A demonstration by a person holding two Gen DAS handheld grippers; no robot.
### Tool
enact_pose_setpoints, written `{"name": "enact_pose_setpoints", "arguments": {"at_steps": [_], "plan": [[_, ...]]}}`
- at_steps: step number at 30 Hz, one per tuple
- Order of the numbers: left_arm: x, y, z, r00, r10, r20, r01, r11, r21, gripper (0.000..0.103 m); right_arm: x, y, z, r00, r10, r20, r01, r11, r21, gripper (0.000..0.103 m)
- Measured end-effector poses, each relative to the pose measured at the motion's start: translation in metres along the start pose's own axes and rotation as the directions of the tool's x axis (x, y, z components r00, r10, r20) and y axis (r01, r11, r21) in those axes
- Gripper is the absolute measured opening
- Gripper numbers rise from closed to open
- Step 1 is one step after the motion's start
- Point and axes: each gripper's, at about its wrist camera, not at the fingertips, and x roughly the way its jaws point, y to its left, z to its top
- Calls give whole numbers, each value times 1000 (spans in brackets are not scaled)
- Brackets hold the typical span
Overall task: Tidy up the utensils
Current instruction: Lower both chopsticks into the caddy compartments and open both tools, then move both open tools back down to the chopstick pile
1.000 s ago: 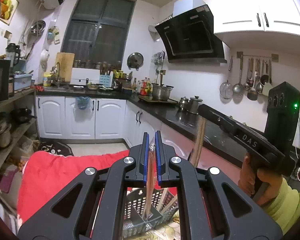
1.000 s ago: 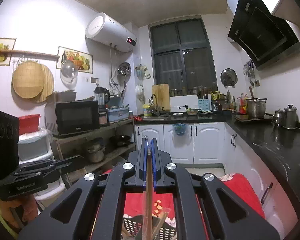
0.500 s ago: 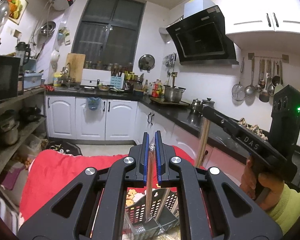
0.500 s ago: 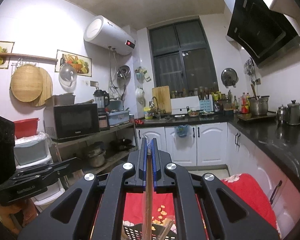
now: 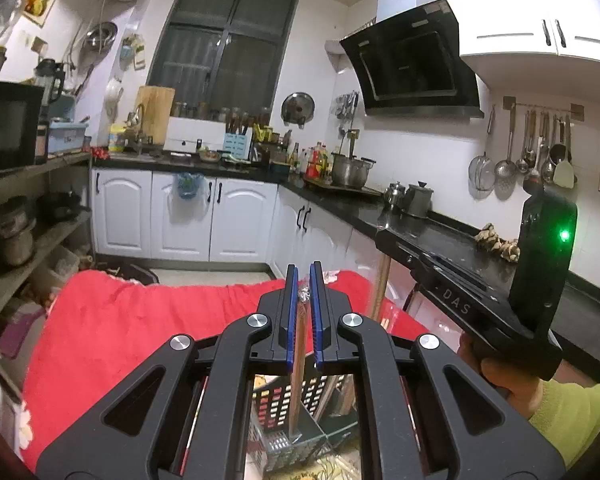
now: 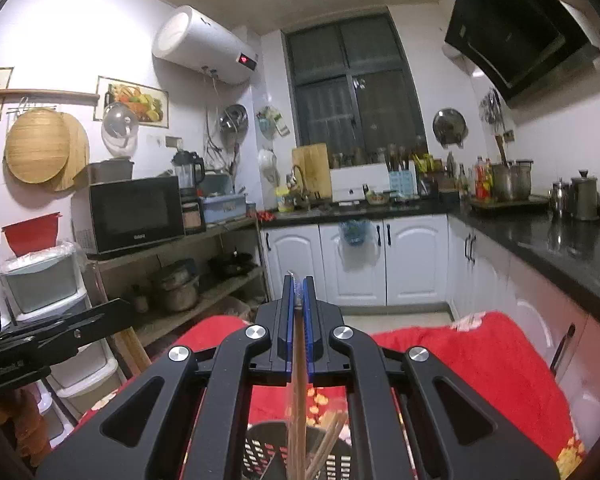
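Note:
My left gripper [image 5: 304,280] is shut on a brown wooden-handled utensil [image 5: 298,380] that hangs straight down into a dark slotted utensil basket [image 5: 284,440] on the red cloth. My right gripper [image 6: 299,285] is shut on a pale wooden utensil handle [image 6: 298,400] that hangs down into the same basket [image 6: 260,448], beside several chopsticks [image 6: 328,440]. The right gripper's body also shows in the left wrist view [image 5: 460,280], with its wooden handle [image 5: 380,284] below it.
A red floral cloth [image 5: 140,320] covers the table below both grippers. A black countertop [image 5: 440,236] with pots runs along the right. White cabinets [image 6: 352,264] stand ahead. Shelves with a microwave [image 6: 136,212] stand at the left.
Both grippers have risen and tilted slightly, still shut on their utensils. More of the basket and the red cloth shows below them.

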Motion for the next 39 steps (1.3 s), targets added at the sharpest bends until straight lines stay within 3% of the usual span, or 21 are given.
{"name": "enact_pose_setpoints", "arguments": {"at_steps": [14, 16, 18, 20, 30, 39], "plan": [[9, 5, -22, 999, -23, -49, 21, 999, -45, 4, -6, -1, -20, 998, -12, -64, 13, 1000, 15, 6], [8, 6, -23, 998, -20, -53, 17, 998, -54, 4, -7, -1, -21, 997, -15, -73, 16, 1000, 17, 10], [8, 7, -24, 998, -18, -57, 15, 998, -61, 10, -9, -2, -22, 997, -20, -80, 22, 1000, 21, 19], [6, 9, -24, 998, -10, -57, 7, 998, -64, 32, -12, -3, -23, 996, -22, -87, 24, 999, 29, 28], [-7, 17, -23, 999, 9, -42, -13, 995, -101, 61, -26, -3, -25, 994, -30, -100, 32, 999, 24, 45], [-25, 21, -23, 999, 29, -13, -30, 991, -131, 87, -31, -3, -26, 994, -35, -99, 37, 999, 25, 51]]}}
